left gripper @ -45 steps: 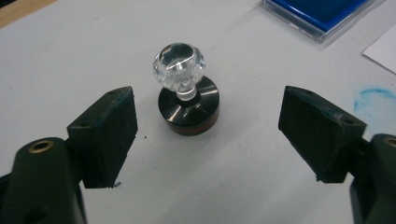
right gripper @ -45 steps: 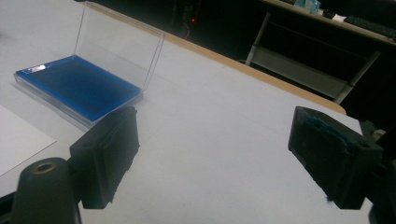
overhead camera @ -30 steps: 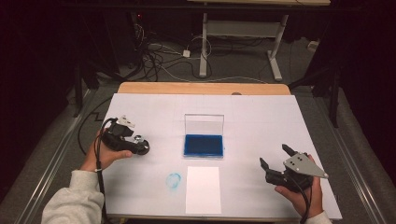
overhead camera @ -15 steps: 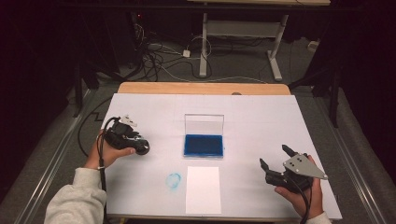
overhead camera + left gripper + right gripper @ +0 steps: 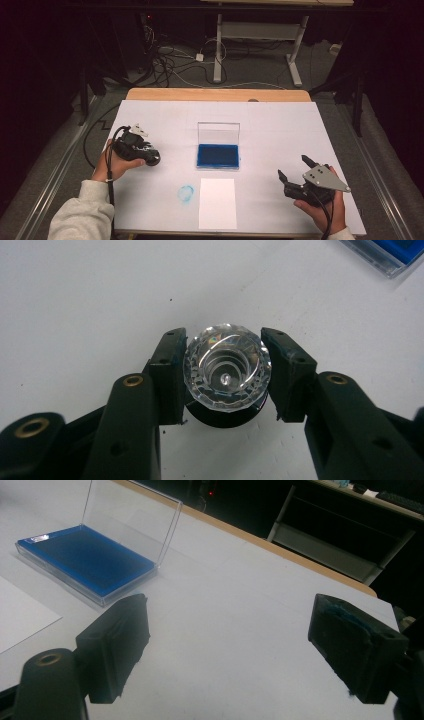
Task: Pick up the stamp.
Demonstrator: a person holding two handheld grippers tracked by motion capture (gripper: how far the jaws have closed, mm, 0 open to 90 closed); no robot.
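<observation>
Nearest the person, a white sheet of paper [image 5: 217,202] lies flat at the near edge of the table [image 5: 280,115], with a faint blue ring mark [image 5: 186,193] just to its left on the white surface. On the near right, the right gripper [image 5: 296,168] is held in a hand just inside the table's right edge, its jaws spread wide with nothing between them; bare white surface lies ahead of it. On the left, the left gripper [image 5: 156,159] has just been closing, and its jaws now clasp a faceted clear stamp [image 5: 227,367] with a dark base, a pad pressed to either side, close over the table's surface. Bare surface surrounds it, so nothing crowds that grip. Beyond the paper, in the middle, stands the blue ink pad [image 5: 218,155] in its clear case, the lid upright behind it. Open surface lies between it and either gripper. Farther back the white cover ends at a wooden edge strip [image 5: 215,94], beyond which are cables [image 5: 170,65] on the floor.
</observation>
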